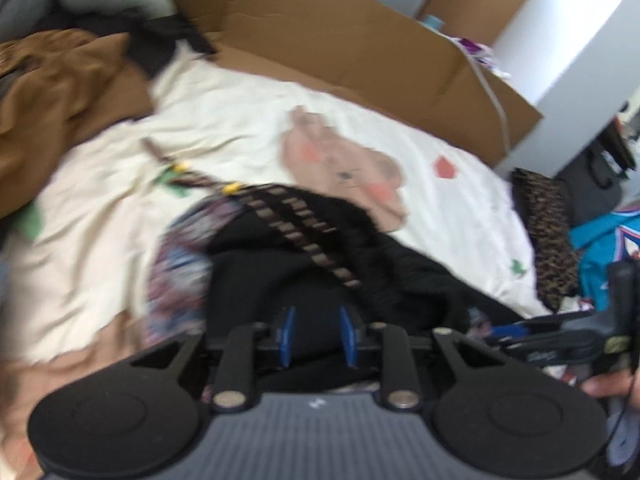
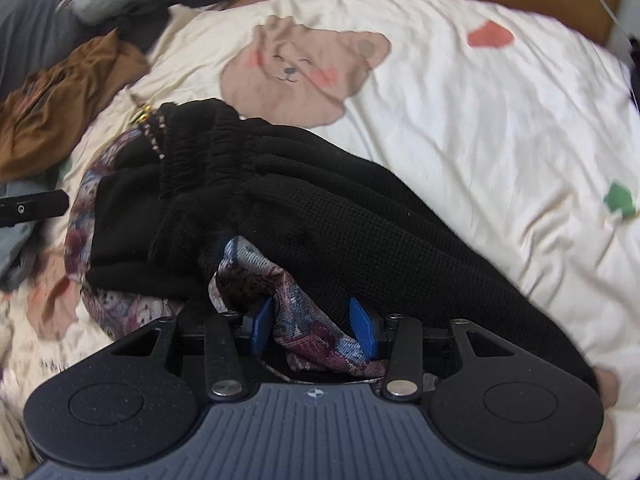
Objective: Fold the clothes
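While both apart: 2 grippers, left (image 1: 316, 336) over 1 black garment (image 2: 320, 216), right (image 2: 316, 326) fingers round patterned lining (image 2: 304, 320).

Left view (image 1: 320, 160) motion-blurred throughout

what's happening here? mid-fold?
A person with handheld tongs in each hand works on a black garment with a patterned lining, lying bunched on a cream bear-print bedsheet. The right tongs straddle a fold of lining, jaws apart. The left tongs sit open over black fabric. No neat fold yet.
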The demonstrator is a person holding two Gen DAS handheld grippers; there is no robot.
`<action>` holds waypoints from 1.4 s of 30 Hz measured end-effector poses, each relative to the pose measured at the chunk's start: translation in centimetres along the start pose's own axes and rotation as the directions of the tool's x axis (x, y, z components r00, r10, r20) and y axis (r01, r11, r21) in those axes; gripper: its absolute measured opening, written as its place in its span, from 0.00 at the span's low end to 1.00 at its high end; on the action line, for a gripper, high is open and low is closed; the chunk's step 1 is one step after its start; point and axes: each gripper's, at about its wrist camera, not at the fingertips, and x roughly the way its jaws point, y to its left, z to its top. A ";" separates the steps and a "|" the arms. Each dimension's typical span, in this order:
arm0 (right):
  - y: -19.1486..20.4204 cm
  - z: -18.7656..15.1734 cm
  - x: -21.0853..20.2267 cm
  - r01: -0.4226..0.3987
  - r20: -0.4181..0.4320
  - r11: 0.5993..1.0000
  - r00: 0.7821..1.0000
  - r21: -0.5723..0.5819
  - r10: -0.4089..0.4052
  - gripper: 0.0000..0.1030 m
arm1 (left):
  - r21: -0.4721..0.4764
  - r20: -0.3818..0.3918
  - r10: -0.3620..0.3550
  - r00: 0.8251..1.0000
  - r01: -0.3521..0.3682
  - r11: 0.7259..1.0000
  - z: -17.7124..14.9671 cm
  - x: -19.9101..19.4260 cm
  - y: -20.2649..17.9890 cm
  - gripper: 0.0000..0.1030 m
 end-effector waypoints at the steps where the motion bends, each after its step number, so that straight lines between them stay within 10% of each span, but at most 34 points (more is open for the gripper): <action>1: 0.0 -0.1 0.0 0.000 0.003 1.000 1.000 0.012 0.000 0.48 | 0.009 -0.005 -0.021 1.000 0.021 1.000 0.3 0.6 -0.7 0.30; 5: -0.2 -0.7 0.0 -0.001 0.016 0.998 1.000 0.060 0.000 0.48 | 0.044 -0.025 -0.104 0.994 0.105 0.994 1.3 2.8 -3.3 0.52; 22: -1.5 -2.5 -1.5 -0.017 0.038 0.980 0.999 0.198 0.010 0.48 | -0.042 -0.181 -0.252 0.951 0.248 0.968 0.2 11.1 -6.2 0.55; 25: -1.7 -2.6 -2.0 -0.019 0.043 0.980 0.999 0.197 0.011 0.48 | -0.078 -0.189 -0.269 0.944 0.259 0.963 0.3 11.7 -6.0 0.48; 28: -1.8 -2.5 -2.8 -0.022 0.044 0.978 0.999 0.207 0.013 0.48 | -0.044 -0.196 -0.249 0.948 0.246 0.968 0.4 11.6 -6.6 0.20; 42: -2.8 -1.4 -8.4 -0.103 0.162 0.978 0.984 0.182 0.073 0.48 | 0.118 -0.100 -0.231 0.968 0.242 0.963 2.8 5.8 -9.7 0.18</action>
